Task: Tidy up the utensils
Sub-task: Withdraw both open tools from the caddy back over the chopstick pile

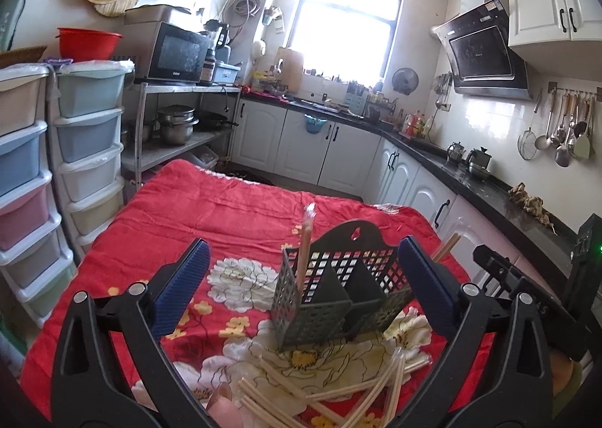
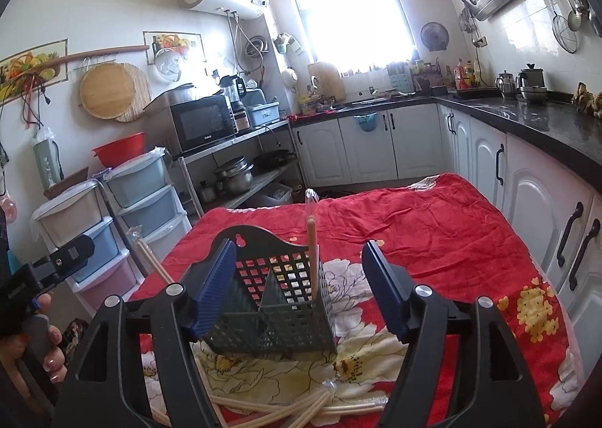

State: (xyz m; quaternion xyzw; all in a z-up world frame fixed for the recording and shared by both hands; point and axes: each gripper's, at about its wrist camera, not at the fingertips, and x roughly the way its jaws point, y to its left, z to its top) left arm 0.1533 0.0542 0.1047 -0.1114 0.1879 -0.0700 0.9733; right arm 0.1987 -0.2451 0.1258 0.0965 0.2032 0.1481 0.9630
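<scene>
A dark green perforated utensil holder (image 1: 338, 300) stands upright on the red floral cloth; it also shows in the right wrist view (image 2: 274, 304). One wrapped pair of wooden chopsticks (image 1: 304, 240) stands in one of its compartments and shows in the right wrist view too (image 2: 312, 255). Several wrapped chopsticks (image 1: 338, 394) lie loose on the cloth in front of the holder, also in the right wrist view (image 2: 301, 409). My left gripper (image 1: 301, 285) is open and empty, its jaws either side of the holder. My right gripper (image 2: 299, 289) is open and empty, just before the holder.
The red cloth (image 1: 233, 210) covers a table. Stacked plastic drawers (image 1: 86, 149) stand at the left. White cabinets under a black counter (image 2: 526, 119) run along the right. A metal shelf with a microwave (image 1: 177, 55) and pots is behind.
</scene>
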